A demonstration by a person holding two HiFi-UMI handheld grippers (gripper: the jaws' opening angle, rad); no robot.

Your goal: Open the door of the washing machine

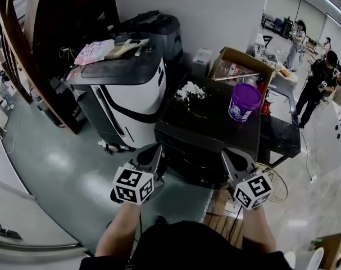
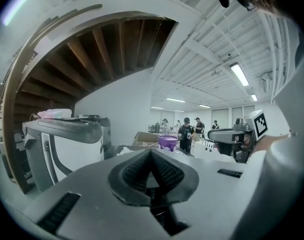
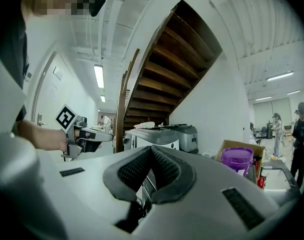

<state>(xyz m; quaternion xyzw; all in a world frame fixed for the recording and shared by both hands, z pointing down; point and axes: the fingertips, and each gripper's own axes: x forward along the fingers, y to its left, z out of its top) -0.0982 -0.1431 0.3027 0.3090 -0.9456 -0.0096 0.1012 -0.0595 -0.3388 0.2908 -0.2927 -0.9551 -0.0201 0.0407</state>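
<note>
The black washing machine [image 1: 209, 122] stands right in front of me, seen from above; its front and door are hidden below its top edge. A purple bucket [image 1: 244, 101] and a white crumpled heap [image 1: 190, 91] rest on its top. My left gripper [image 1: 154, 155] hovers at the machine's near left corner, jaws shut with nothing between them. Over the near right corner my right gripper [image 1: 231, 159] is also shut and empty. In the left gripper view the closed pads [image 2: 164, 174] point level past the bucket [image 2: 168, 142]. The right gripper view shows its own shut tips [image 3: 152, 150].
A white and grey machine [image 1: 125, 89] with papers on top stands just left of the washer. A cardboard box [image 1: 240, 66] sits behind the bucket. A wooden staircase [image 1: 24, 49] rises at the far left. People [image 1: 319, 86] stand at the right.
</note>
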